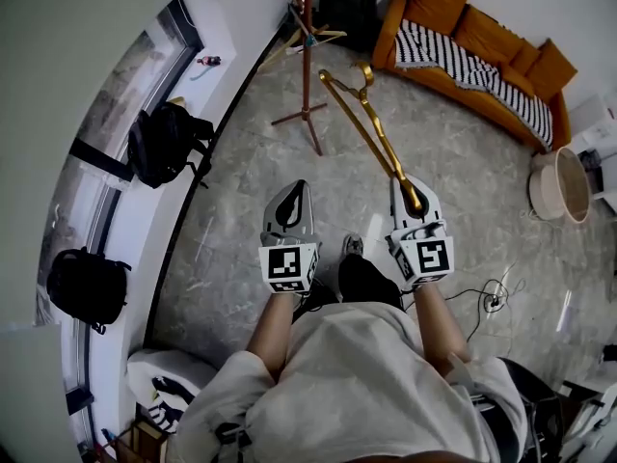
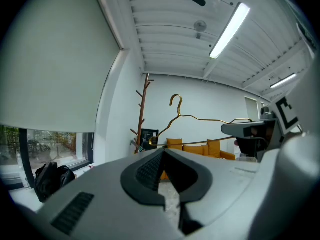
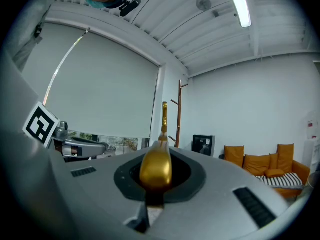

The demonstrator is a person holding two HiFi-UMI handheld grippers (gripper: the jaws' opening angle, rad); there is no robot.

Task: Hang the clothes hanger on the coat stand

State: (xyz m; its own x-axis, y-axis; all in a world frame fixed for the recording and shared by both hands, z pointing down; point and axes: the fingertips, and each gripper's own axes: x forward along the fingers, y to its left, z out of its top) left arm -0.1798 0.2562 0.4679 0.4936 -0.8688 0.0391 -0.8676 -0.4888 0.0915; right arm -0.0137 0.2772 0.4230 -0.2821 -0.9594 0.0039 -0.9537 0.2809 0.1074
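A gold clothes hanger (image 1: pixel 371 133) sticks out ahead of me, and my right gripper (image 1: pixel 409 189) is shut on one of its arm ends. Its hook (image 1: pixel 365 71) is at the far end, short of the brown wooden coat stand (image 1: pixel 307 56), which stands on the floor ahead and carries another hanger (image 1: pixel 310 37). In the right gripper view the hanger's rounded gold end (image 3: pixel 156 168) sits clamped between the jaws, with the stand (image 3: pixel 179 115) beyond. My left gripper (image 1: pixel 296 189) is shut on nothing; its view shows the hanger (image 2: pixel 200 119) apart from the stand (image 2: pixel 142 115).
An orange sofa (image 1: pixel 482 41) with a striped blanket lines the far wall on the right. Two black backpacks (image 1: pixel 164 143) (image 1: pixel 87 283) lie on the window sill at the left. A round basket (image 1: pixel 561 183) and floor cables (image 1: pixel 487 299) are to the right.
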